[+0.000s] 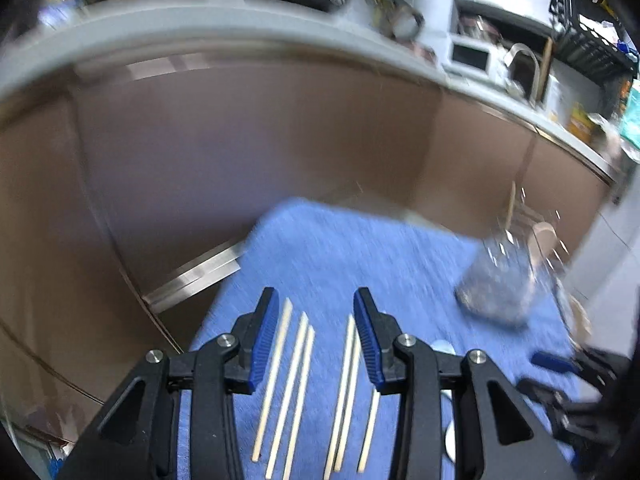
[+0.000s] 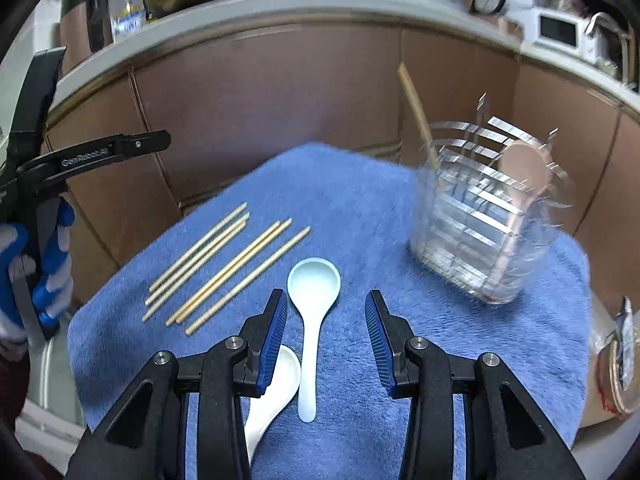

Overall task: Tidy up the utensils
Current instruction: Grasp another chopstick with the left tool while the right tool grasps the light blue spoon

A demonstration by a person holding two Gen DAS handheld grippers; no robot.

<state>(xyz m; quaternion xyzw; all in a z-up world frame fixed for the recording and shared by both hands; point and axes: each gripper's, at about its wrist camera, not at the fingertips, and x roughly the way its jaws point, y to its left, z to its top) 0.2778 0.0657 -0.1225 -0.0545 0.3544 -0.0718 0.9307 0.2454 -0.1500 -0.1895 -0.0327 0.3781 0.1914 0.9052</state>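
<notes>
Several wooden chopsticks [image 2: 224,268] lie side by side on a blue towel [image 2: 360,208]. In the left wrist view the chopsticks [image 1: 296,384] lie right under my open, empty left gripper [image 1: 316,304]. A pale blue spoon [image 2: 310,312] and a white spoon [image 2: 276,384] lie on the towel below my open, empty right gripper [image 2: 326,308]. A clear slatted utensil holder [image 2: 484,220] stands at the towel's right, holding one chopstick [image 2: 416,112] and a pinkish spoon [image 2: 524,168]. The holder also shows blurred in the left wrist view [image 1: 496,280].
Brown cabinet doors [image 2: 260,112] and a grey countertop edge [image 2: 280,4] run behind the towel. My left gripper's side and a gloved hand [image 2: 40,264] sit at the left of the right wrist view. A bag [image 2: 616,364] lies off the towel's right edge.
</notes>
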